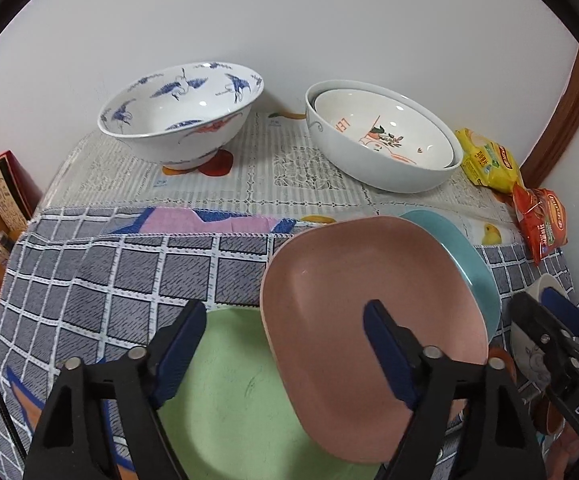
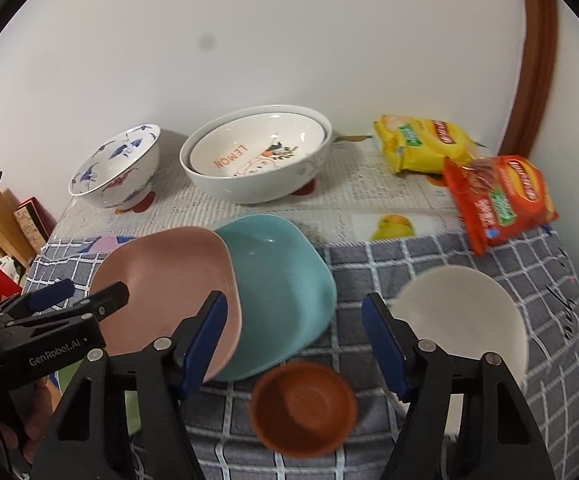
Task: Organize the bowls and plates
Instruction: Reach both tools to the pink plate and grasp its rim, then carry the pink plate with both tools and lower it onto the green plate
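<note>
Here my left gripper (image 1: 285, 332) hangs over the near edge of the surface (image 1: 249, 176), jaws apart and holding nothing; one finger sits above the green plate (image 1: 225, 392), the other above the pink plate (image 1: 353, 280), with the pink plate's left rim between them. My right gripper (image 2: 294, 320) is likewise parted and empty, poised above the small brown bowl (image 2: 303, 408), which lies on the checked cloth (image 2: 449, 256) near the front edge. Its left finger overlaps the pink plate's rim, its right finger the white bowl (image 2: 461, 312); whether either touches I cannot tell.

The pink plate leans tilted over the green one and rests on the teal plate (image 2: 285, 280) beside it. Toward the back edge, against the wall, stands a blue-patterned bowl (image 1: 179, 112) at the left, and to its right a white bowl with a lemon-print bowl (image 2: 257, 152) nested inside it. At the back right corner lie a yellow packet (image 2: 421, 144) and a red packet (image 2: 497, 200), the red one overhanging the cloth.
</note>
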The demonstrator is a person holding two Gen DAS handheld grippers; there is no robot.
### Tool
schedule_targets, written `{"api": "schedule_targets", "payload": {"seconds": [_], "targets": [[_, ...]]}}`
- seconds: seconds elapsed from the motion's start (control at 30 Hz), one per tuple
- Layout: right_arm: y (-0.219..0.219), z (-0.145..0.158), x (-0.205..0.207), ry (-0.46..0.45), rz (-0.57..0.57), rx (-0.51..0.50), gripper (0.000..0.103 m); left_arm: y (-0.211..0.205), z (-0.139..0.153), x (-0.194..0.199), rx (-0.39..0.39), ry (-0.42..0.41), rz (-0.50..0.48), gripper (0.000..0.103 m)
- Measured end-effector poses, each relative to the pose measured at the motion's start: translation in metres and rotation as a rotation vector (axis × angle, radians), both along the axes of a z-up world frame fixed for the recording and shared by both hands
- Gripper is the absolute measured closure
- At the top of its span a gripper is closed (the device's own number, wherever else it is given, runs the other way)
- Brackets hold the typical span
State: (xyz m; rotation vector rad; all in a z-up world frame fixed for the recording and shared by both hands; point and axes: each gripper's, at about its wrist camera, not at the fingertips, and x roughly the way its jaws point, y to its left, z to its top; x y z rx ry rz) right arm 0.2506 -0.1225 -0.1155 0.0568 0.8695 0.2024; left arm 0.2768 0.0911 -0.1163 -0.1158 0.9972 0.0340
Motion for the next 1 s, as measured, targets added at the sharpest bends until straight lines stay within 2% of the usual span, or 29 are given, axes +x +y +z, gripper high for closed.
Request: {"api": "schedule_targets", "payload": {"seconds": [0.2,0.3,0.4,0.47,0.57,0.63,0.73,0.83,1.0], "targets": [[0.010,-0.013,0.014,0.036,0.055,0.042,0.041,-0.001,-0.007,0.007,0.005,0.006,-0.005,0.027],[0.014,-0.022,0.019,0.052,0.073,0.054,0.048,-0.001,-0.012,0.010,-0.003,0.020,-0.008,0.033],[0.016,-0.034,0.026,0.092,0.083,0.072,0.059,-0.002,-0.015,0.012,-0.002,0.024,-0.013,0.038],[0.017,-0.040,0.029,0.111,0.096,0.095,0.062,-0.004,-0.016,0.012,0.008,0.025,-0.014,0.042],[0.020,-0.046,0.034,0.128,0.124,0.124,0.068,-0.005,-0.017,0.012,0.014,0.020,-0.021,0.051],[0.023,-0.049,0.034,0.133,0.126,0.127,0.083,-0.006,-0.017,0.011,0.015,0.008,-0.032,0.069],[0.024,-0.049,0.031,0.147,0.137,0.148,0.094,-0.004,-0.015,0.010,0.003,0.009,-0.029,0.079],[0.023,-0.041,0.023,0.113,0.114,0.122,0.095,0.000,-0.011,0.004,-0.016,0.012,-0.020,0.086],[0.015,-0.023,0.007,0.102,0.107,0.163,0.096,0.000,0.005,-0.010,-0.036,-0.010,-0.021,0.086]]}}
